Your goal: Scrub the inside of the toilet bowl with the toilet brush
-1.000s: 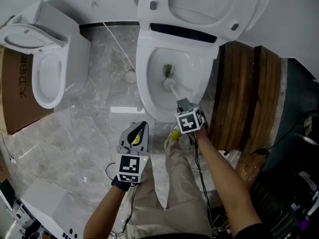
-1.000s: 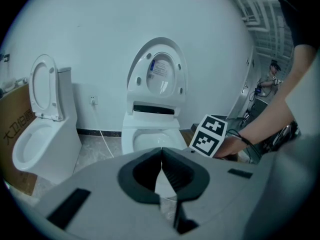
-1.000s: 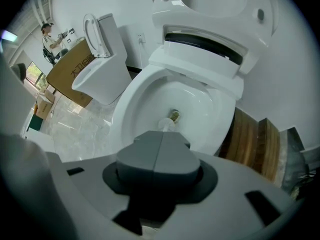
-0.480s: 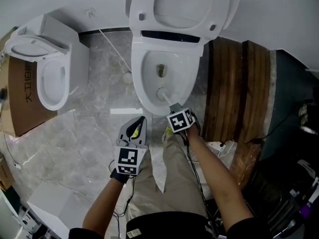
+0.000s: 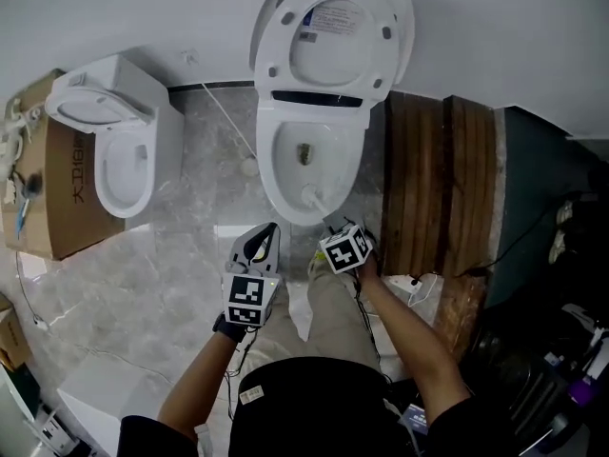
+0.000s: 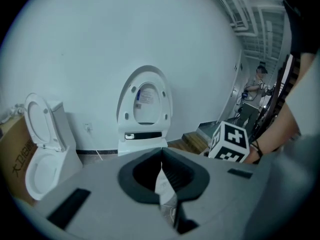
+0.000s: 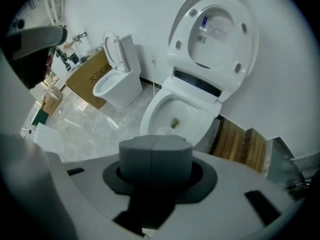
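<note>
The white toilet (image 5: 274, 174) stands open, its lid (image 5: 333, 36) raised against the wall. A dirty spot marks the bottom of the bowl (image 7: 174, 123). In the head view the toilet brush (image 5: 310, 196) has its white head just inside the bowl's front rim, and its handle runs back into my right gripper (image 5: 335, 230), which is shut on it. From the right gripper view (image 7: 156, 147) the closed jaws hide the brush. My left gripper (image 5: 268, 232) hovers over the floor left of the bowl's front; its jaws (image 6: 161, 167) meet with nothing in them.
A second white toilet (image 5: 119, 160) stands to the left beside a cardboard box (image 5: 62, 208). Wooden planks (image 5: 438, 179) lie right of the bowl. A white cord (image 5: 224, 112) crosses the grey marble floor (image 5: 171, 255). Dark clutter fills the right edge.
The brush head came from deep in the bowl back to the front rim as my right gripper drew toward me. The head view pulled back. The left gripper stayed put.
</note>
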### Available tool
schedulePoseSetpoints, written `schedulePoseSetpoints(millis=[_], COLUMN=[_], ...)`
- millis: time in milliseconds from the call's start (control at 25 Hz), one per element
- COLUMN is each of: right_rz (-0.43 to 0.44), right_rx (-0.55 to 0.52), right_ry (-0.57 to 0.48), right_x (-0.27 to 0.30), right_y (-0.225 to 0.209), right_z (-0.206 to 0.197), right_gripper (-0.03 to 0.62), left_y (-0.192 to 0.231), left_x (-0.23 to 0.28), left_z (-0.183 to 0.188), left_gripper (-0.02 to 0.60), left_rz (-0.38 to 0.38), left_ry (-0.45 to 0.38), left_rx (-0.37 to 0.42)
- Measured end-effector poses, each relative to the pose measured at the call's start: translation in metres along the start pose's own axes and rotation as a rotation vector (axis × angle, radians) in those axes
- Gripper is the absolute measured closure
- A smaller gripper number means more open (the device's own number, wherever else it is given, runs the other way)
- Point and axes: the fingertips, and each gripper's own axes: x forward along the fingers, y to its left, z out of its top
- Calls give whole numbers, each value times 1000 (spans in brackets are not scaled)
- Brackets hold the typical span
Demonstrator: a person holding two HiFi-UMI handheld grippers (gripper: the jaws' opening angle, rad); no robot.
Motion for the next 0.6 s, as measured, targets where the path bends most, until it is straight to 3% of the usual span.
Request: schedulePoseSetpoints(millis=[320, 600], right_rz=[-31, -8], right_rx=[40, 94], right_ry=[-143, -221], right_x=[-155, -232], right_y=[8, 13], right_z=[22, 17], right_gripper=[441, 441], left_y=[-7, -18], left_x=[-51, -82], left_z=[74, 123], left_gripper=[569, 569], left_rz=[2, -5], left_ry=[-84, -171], left_rx=[46, 50])
